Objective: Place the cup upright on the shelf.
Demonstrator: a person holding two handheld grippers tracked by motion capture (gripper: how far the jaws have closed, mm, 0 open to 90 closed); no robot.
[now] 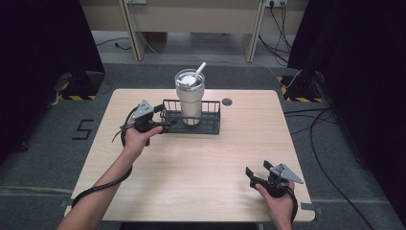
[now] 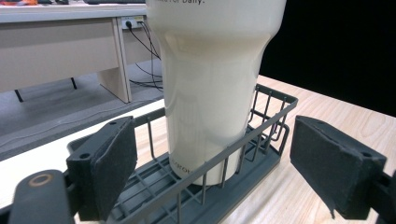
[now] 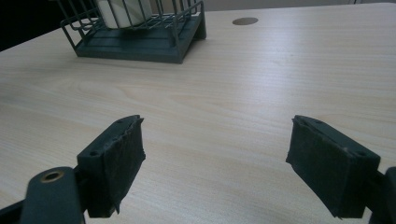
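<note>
A cream tumbler [image 1: 190, 93] with a clear lid and a white straw stands upright in a dark wire basket [image 1: 210, 125] at the table's back middle. My left gripper [image 1: 167, 123] is open at the basket's left end, its jaws straddling the basket's corner. In the left gripper view the tumbler [image 2: 210, 84] rises close ahead inside the basket [image 2: 261, 140], between the spread pads [image 2: 109, 168]. My right gripper [image 1: 256, 171] rests open near the table's front right, empty. The right gripper view has the basket [image 3: 140, 44] far off at the top left.
The wooden table [image 1: 201, 167] has a round cable hole [image 1: 227, 101] behind the basket's right end. Beyond it are a light desk [image 1: 191, 19], floor cables [image 1: 325, 124] and black curtains on both sides.
</note>
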